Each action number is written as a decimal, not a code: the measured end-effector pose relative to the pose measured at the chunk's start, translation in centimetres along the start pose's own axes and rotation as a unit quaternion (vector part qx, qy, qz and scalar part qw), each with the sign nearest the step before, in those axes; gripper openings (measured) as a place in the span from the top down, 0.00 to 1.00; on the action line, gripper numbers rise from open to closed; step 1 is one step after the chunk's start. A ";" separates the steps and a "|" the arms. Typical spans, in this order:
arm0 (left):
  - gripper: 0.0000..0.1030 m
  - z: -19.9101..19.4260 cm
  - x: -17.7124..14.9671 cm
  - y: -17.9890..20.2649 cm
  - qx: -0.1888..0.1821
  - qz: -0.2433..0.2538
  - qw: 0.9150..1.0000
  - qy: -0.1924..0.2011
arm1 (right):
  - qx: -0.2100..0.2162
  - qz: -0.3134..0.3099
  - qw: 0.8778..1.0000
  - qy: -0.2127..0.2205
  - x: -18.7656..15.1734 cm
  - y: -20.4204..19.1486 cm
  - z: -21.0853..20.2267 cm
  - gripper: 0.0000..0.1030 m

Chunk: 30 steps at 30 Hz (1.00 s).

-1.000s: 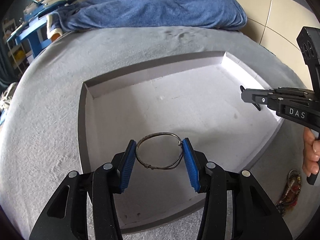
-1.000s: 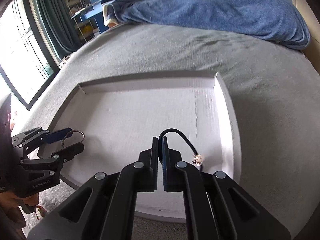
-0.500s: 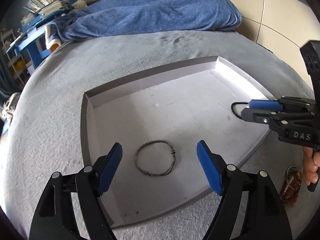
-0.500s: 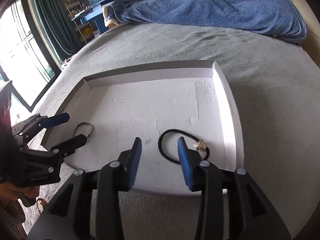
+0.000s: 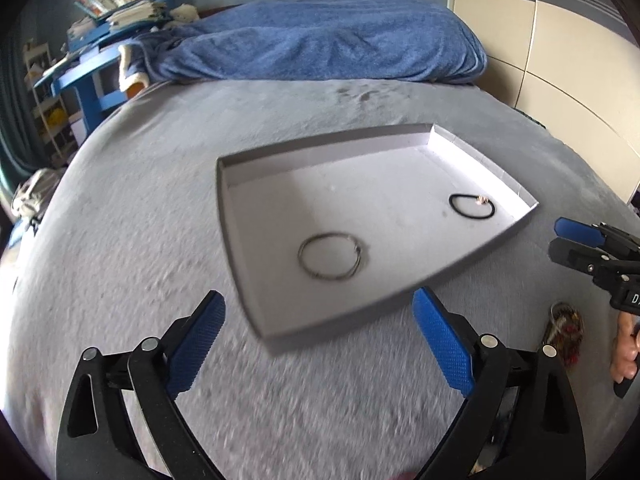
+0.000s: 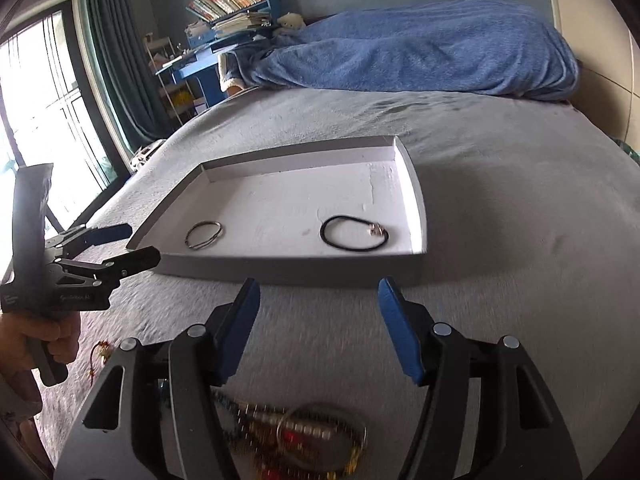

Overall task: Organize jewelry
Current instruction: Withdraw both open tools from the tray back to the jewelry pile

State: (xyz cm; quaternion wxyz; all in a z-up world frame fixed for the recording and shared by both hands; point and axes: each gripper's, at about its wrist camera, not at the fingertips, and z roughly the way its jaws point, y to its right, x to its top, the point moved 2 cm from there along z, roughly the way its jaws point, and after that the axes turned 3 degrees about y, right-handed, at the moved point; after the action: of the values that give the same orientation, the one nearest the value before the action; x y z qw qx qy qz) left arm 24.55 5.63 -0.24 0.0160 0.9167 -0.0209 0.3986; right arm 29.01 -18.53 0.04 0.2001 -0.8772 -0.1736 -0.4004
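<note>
A shallow white tray [image 5: 240, 264] [image 6: 418, 204] lies on the grey bed. In it lie a thin metal bangle [image 5: 330, 256] [image 6: 204, 234] and a black cord bracelet with a small charm [image 5: 472, 205] [image 6: 354, 233]. My left gripper [image 5: 316, 340] [image 6: 120, 246] is open and empty, back from the tray's near corner. My right gripper [image 6: 318, 326] [image 5: 568, 240] is open and empty, back from the tray's front wall. A pile of beaded jewelry [image 6: 296, 436] [image 5: 565, 334] lies on the bed under the right gripper.
A blue blanket [image 5: 320, 40] [image 6: 420, 56] is heaped at the far end of the bed. A blue desk with books [image 5: 100, 52] stands at the far left. A window with curtains [image 6: 48, 112] is at the left. A small red-and-gold piece [image 6: 100, 354] lies near the left hand.
Both grippers have opened, let go of the bangle and the black bracelet in the tray, and pulled back off the tray toward the bed's near side.
</note>
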 end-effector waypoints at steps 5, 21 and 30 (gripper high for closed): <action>0.09 -1.9 -1.7 -0.6 -0.002 -0.015 1.000 0.005 | -0.002 0.012 1.000 0.009 -0.9 0.3 -1.5 0.40; 0.09 -7.3 -8.5 0.3 -0.015 -0.057 0.998 0.012 | -0.023 0.014 0.999 0.021 -5.9 0.6 -6.0 0.34; 0.09 -9.6 -10.4 1.7 -0.015 -0.038 0.998 0.041 | -0.031 0.018 0.999 0.028 -8.7 -0.1 -7.5 0.33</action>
State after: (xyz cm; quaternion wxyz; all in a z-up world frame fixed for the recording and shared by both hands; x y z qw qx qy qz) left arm 10.38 4.65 -1.26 0.0462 0.8994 0.0088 0.4347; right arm 18.78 -23.37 -2.16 0.1849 -0.8744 -0.1399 -0.4263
